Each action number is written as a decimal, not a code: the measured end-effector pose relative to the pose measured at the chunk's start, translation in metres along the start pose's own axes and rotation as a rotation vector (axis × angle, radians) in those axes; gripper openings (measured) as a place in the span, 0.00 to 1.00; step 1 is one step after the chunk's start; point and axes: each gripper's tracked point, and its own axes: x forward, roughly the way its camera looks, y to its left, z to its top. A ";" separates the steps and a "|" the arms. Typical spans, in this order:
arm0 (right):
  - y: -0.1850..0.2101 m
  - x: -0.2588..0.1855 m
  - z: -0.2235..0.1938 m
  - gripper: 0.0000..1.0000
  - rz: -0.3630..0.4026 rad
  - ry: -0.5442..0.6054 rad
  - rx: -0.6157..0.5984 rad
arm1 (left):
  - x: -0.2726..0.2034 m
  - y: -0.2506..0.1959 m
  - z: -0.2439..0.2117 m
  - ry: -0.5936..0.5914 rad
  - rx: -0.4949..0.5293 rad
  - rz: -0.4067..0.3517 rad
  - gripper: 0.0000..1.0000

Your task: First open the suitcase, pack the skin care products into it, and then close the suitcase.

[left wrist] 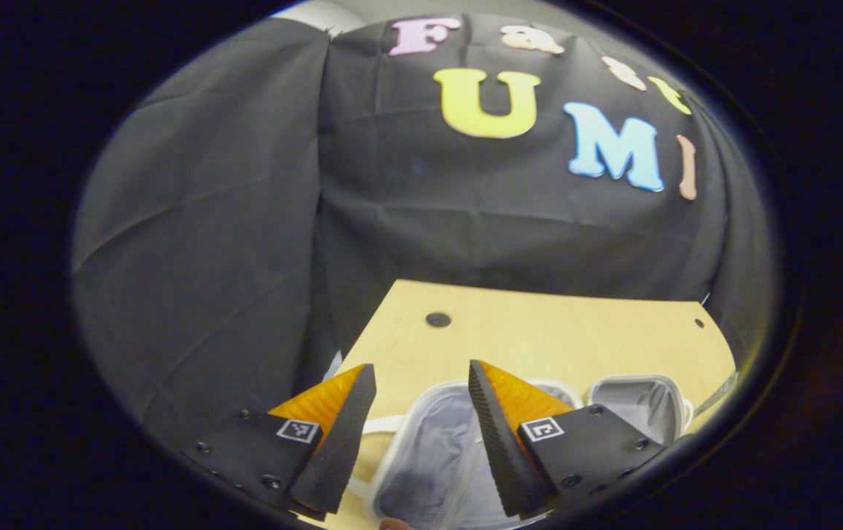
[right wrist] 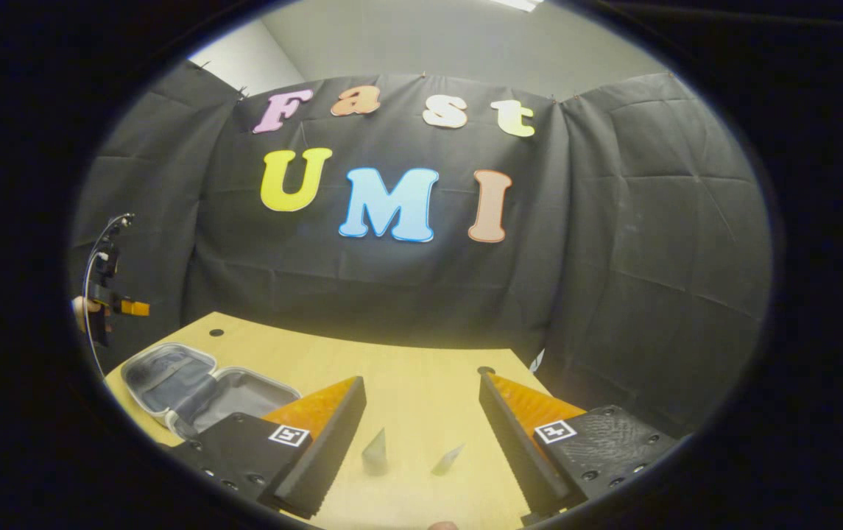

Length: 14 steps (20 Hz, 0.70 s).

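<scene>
Black cloth hangs behind a pale wooden tabletop (right wrist: 406,383), and on it the small grey suitcase (right wrist: 200,390) lies open, both halves flat and lined in grey. From the left gripper view I see the same case from above: one half under my left claw (left wrist: 421,412) and the other off to its right. Two small skin care products (right wrist: 406,450), pale and pointed like little tubes, stand on the wood well apart from the case, between the fingers of my right claw (right wrist: 421,434). Both claws are released, fingers spread wide, holding nothing.

I see nothing lying in the case halves, though parts are hidden behind my fingers. That fits a case opened and waiting to be filled; whether other products went in I cannot tell.

Risks, as I judge them: the tubes look light and narrow, so a clumsy closing of the right claw could tip one over or squirt it sideways off the tabletop's near edge. Grabbing both at once could pinch one and drop the other. The open case sits near the tabletop's left edge, so a push from the left claw could slide it off. Closing it with a tube on the rim would jam the shell.
</scene>
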 end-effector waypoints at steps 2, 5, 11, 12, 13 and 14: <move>-0.010 0.001 -0.001 0.95 0.006 -0.004 0.025 | -0.014 -0.056 0.004 -0.037 -0.015 -0.078 0.84; -0.027 0.002 -0.009 0.95 0.006 -0.002 0.052 | -0.029 -0.132 0.004 -0.085 -0.027 -0.156 0.84; -0.063 0.000 -0.022 0.95 -0.007 -0.002 0.045 | -0.054 -0.268 -0.020 -0.111 -0.010 -0.286 0.83; -0.067 -0.001 -0.022 0.95 -0.006 -0.003 0.045 | -0.054 -0.292 -0.022 -0.108 0.000 -0.299 0.84; -0.072 0.000 -0.024 0.94 -0.006 -0.004 0.042 | -0.056 -0.316 -0.026 -0.108 0.007 -0.322 0.84; -0.077 0.001 -0.025 0.94 -0.008 -0.004 0.036 | -0.059 -0.342 -0.031 -0.107 0.011 -0.352 0.84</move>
